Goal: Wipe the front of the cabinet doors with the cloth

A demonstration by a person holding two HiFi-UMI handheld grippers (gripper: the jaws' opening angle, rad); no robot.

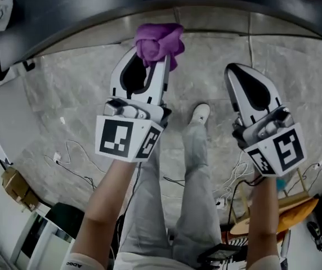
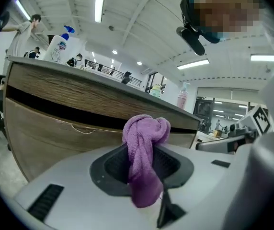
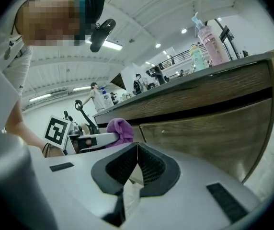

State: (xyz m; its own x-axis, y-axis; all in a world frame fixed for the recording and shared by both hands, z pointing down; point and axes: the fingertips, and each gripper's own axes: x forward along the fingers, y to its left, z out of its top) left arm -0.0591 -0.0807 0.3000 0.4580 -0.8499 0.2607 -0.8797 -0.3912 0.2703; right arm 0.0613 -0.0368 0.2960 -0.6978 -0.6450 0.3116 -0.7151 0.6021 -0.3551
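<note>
In the head view my left gripper [image 1: 154,52] is shut on a bunched purple cloth [image 1: 159,41], held up near the dark cabinet top [image 1: 93,10]. The left gripper view shows the cloth [image 2: 144,128] pinched between the jaws, a short way from the wood-grain cabinet door [image 2: 51,128]. My right gripper [image 1: 233,71] hangs beside it on the right, shut with nothing in it. In the right gripper view its jaws [image 3: 137,150] meet, the cabinet door [image 3: 209,133] lies ahead, and the cloth [image 3: 120,128] shows at the left.
Bottles stand on the cabinet top: a spray bottle [image 2: 60,44] and a pink one [image 3: 211,42]. Below me are the marble floor [image 1: 71,94], my legs and shoe [image 1: 199,114], loose cables [image 1: 76,162] and a wooden frame [image 1: 296,198]. People stand in the background.
</note>
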